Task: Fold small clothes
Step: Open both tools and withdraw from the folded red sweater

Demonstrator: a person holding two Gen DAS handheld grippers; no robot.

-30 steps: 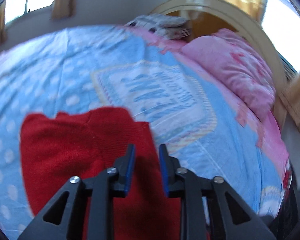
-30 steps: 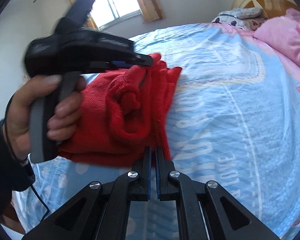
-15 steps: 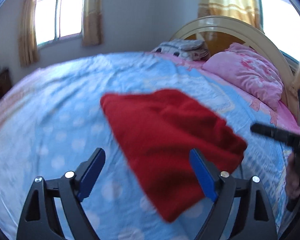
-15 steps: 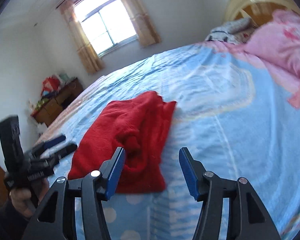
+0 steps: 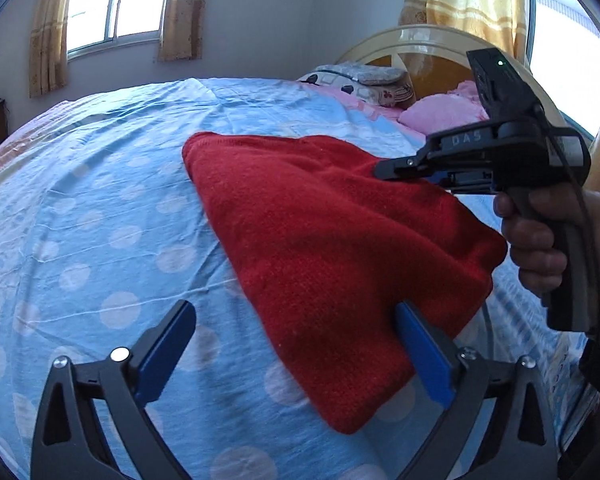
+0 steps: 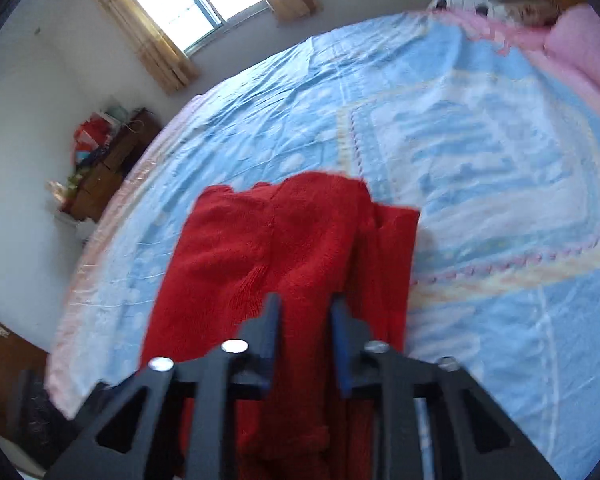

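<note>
A red knitted garment lies folded on the blue spotted bed sheet. My left gripper is open wide, low over the sheet, and its right finger touches the garment's near corner. My right gripper hovers over the garment with its jaws narrowed but a gap between them; nothing is held. In the left wrist view the right gripper reaches in from the right over the garment's far edge.
Pink pillows and a folded patterned blanket lie by the wooden headboard. A cluttered wooden cabinet stands by the wall past the bed's left edge. Curtained windows are behind.
The right gripper has moved from beside the bed to above the garment and its jaws have narrowed. The left gripper stays open and has come closer to the garment's near corner.
</note>
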